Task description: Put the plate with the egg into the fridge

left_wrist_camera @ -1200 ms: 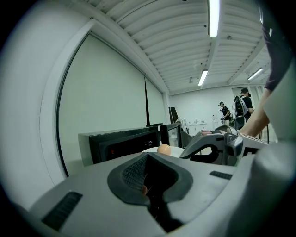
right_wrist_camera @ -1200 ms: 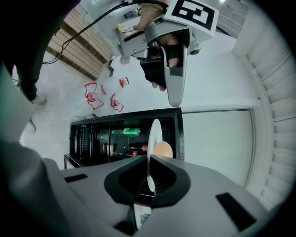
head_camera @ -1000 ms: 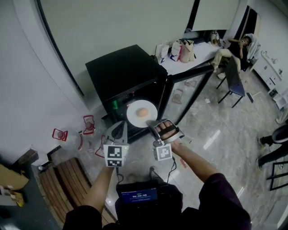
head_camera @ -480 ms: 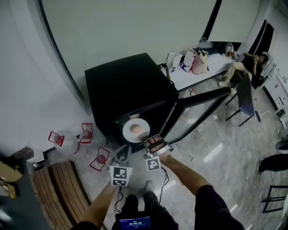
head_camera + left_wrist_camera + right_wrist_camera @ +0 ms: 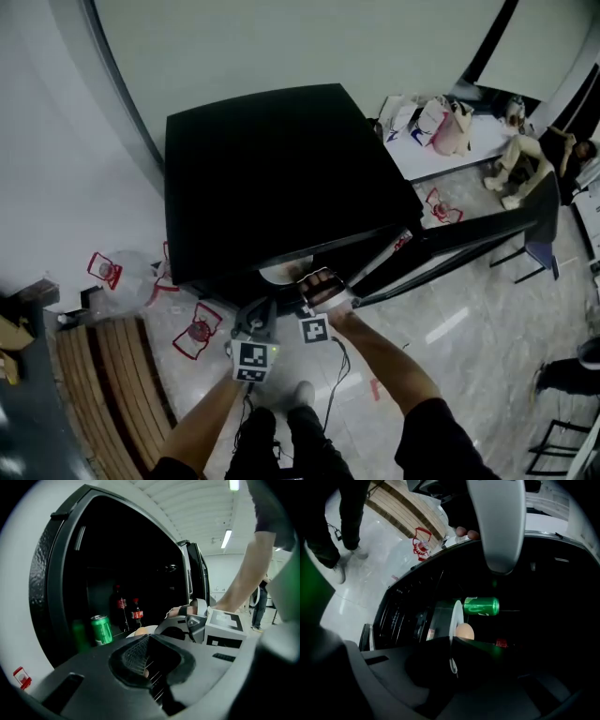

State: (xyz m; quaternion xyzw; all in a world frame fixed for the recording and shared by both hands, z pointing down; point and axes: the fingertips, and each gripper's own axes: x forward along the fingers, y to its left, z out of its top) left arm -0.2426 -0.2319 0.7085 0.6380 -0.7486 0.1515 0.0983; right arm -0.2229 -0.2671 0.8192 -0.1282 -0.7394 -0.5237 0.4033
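Right tongs (image 5: pixel 307 281) clamp plate (image 5: pixel 454 616) rim so egg (image 5: pixel 464 632) sits level; fridge (image 5: pixel 272 169) at 12 o'clock; left tongs (image 5: pixel 257 314) closed, empty.

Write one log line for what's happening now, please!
right claw: shut on plate | egg: on plate | plate: at fridge opening | green can: inside fridge

One plate (image 5: pixel 456 616), one can (image 5: pixel 482 606), two bottles (image 5: pixel 121 605) (image 5: pixel 136 614)
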